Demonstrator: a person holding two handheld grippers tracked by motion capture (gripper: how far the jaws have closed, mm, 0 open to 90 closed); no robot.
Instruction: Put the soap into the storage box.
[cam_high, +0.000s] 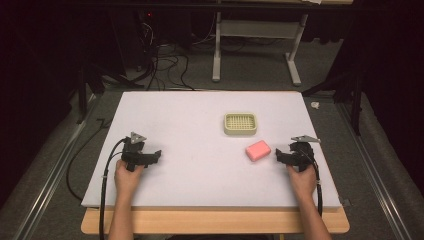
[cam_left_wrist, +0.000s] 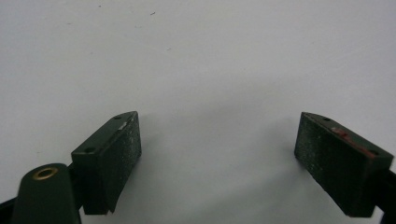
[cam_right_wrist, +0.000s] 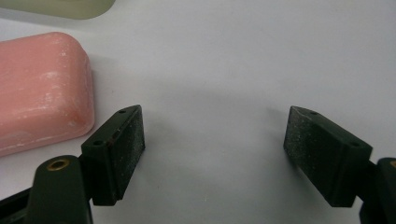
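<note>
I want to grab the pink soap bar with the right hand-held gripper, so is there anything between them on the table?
Nothing visible stands between them. The right hand-held gripper sits open just beside the pink soap bar, with bare white table in the gap. The green soap dish lies beyond the bar, off the path.

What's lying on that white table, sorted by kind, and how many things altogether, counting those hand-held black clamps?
Pink soap bar: 1
Pale green soap dish: 1
Black grippers: 2, left gripper and right gripper, both open
Total: 4
</note>
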